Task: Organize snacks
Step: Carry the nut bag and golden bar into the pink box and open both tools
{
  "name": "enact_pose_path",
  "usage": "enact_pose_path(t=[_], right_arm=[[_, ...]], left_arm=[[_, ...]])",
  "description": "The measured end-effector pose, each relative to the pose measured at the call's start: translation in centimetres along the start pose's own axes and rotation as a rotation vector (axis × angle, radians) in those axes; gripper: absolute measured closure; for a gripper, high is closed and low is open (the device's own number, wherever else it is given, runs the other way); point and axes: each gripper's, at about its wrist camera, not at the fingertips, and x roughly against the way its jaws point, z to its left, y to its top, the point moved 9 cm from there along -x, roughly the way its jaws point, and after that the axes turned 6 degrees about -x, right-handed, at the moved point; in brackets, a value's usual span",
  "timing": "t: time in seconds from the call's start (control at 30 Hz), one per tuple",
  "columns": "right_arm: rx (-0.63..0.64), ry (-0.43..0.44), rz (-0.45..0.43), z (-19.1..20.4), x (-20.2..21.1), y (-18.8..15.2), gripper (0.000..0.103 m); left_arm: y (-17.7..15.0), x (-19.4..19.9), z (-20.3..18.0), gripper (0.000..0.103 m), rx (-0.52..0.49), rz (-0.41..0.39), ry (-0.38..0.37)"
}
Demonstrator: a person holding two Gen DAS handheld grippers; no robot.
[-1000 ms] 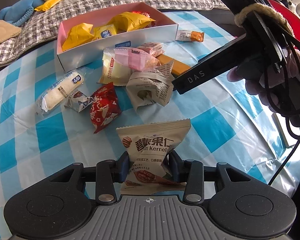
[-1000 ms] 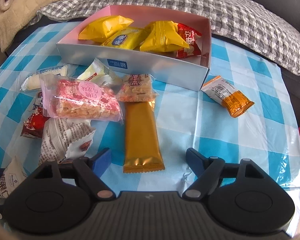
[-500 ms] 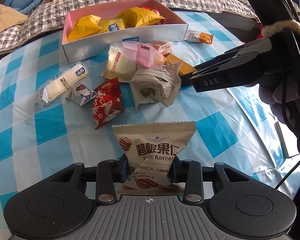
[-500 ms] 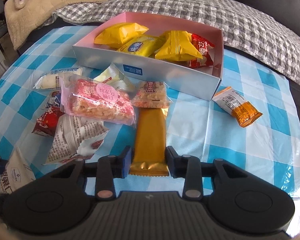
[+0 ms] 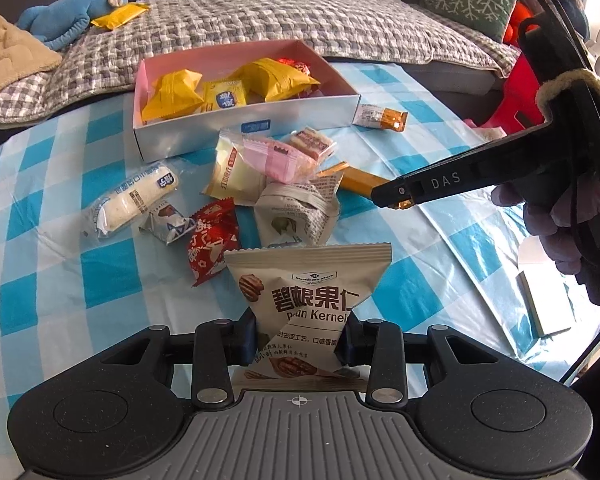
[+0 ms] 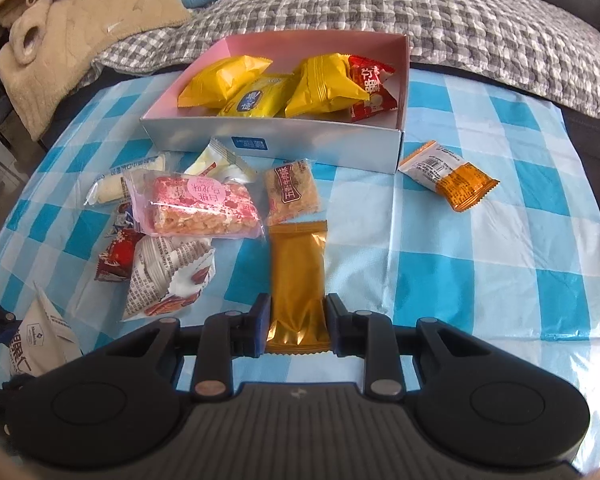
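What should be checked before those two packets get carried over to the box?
1. Left fingers grip the beige pecan kernel packet: ok, pinched at both sides.
2. Right fingers grip the long gold foil bar: ok, clamped at its near end after just closing on it.
3. Gold bar clear of neighbours: cannot tell; its far end lies right by the small square clear-wrapped biscuit.
4. Room in the shallow pink-lined cardboard box: ok, bare floor at its left end.
5. Path to the box: not ok at table level, as the pink clear-wrapped rice crisp bar and other packets lie between; lift over them.
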Motion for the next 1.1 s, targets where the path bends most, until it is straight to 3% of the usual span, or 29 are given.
enact_pose_path(t=[0.43, 0.63, 0.7, 0.77, 1.03, 1.1], right_arm=[[-0.08, 0.059, -0.056, -0.7, 3.4, 0.5, 0.078], [-0.013, -0.019, 0.036, -1.3, 2.1, -1.2, 0.072], [0.01, -0.038, 0.051, -1.3, 1.5, -1.5, 0.056], [0.027, -0.049, 0.048, -1.2, 1.2, -1.5, 0.046], [0.046, -0.082, 0.08, -1.0, -1.4, -1.5, 0.054], [0.073, -0.1, 0.065, -0.9, -1.4, -1.6, 0.07]], left_arm=[[1.7, 1.6, -0.1, 0.067, 0.024, -0.069, -0.008], [0.9, 0.8, -0.5, 0.067, 0.011, -0.033, -0.023], [0.8, 0.7, -0.6, 0.067, 0.007, -0.029, -0.024], [0.7, 0.6, -0.8, 0.067, 0.003, -0.025, -0.027], [0.2, -0.2, -0.9, 0.067, -0.005, 0.003, -0.023], [0.2, -0.3, -0.9, 0.067, -0.004, 0.006, -0.021]])
